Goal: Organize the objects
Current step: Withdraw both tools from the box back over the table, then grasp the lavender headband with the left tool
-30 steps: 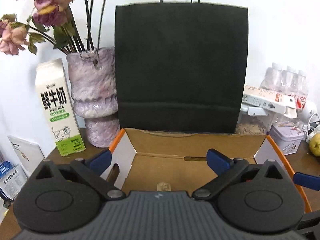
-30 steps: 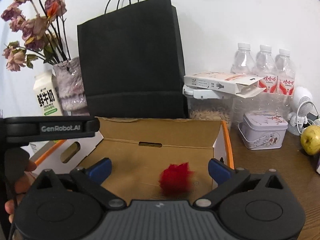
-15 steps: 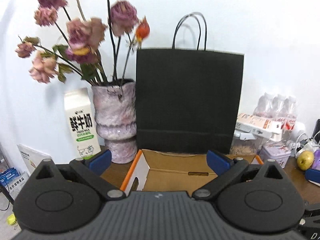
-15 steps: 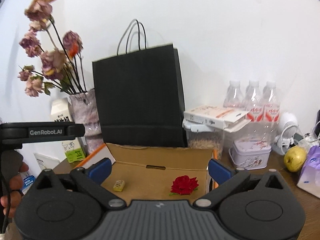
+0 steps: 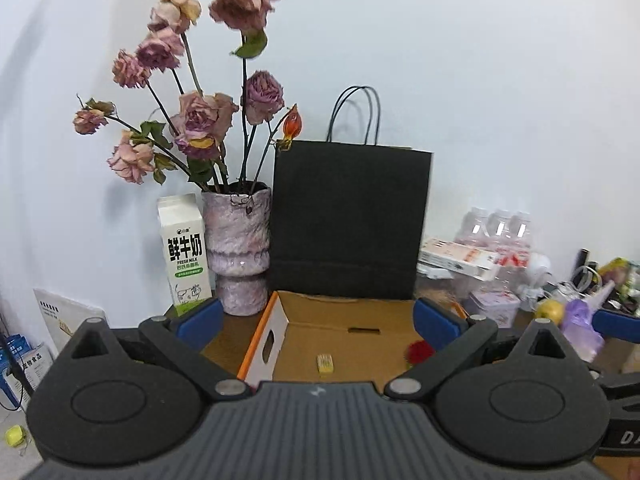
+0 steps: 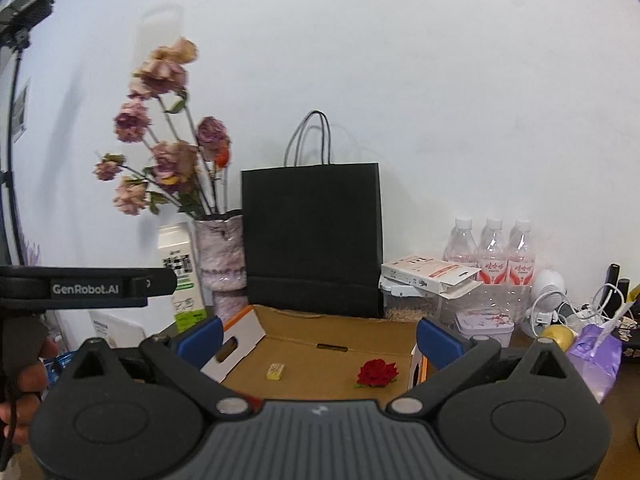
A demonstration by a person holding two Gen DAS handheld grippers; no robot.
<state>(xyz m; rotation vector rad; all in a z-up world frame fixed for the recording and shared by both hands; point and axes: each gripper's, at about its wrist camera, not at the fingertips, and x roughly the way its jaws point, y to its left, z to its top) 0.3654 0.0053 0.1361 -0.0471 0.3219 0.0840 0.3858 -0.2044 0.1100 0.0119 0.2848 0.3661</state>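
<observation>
Rose (image 6: 377, 372) at five o'clock on box (image 6: 340, 322) floor, eraser (image 6: 276, 371) near centre. Both grippers (image 5: 316, 316) (image 6: 316, 332) wide open, empty, well above. Risk: clipping vase (image 6: 222, 252) at ten o'clock, toppling it.

Cardboard box (image 6: 332, 334): one
Red rose (image 6: 377, 372): one
Yellow block (image 6: 276, 372): one
Black paper bag (image 6: 312, 240): one
Water bottles (image 6: 492, 252): three
Milk carton (image 5: 185, 256): one
Vase (image 5: 238, 248): one
Tin (image 6: 484, 326): one
</observation>
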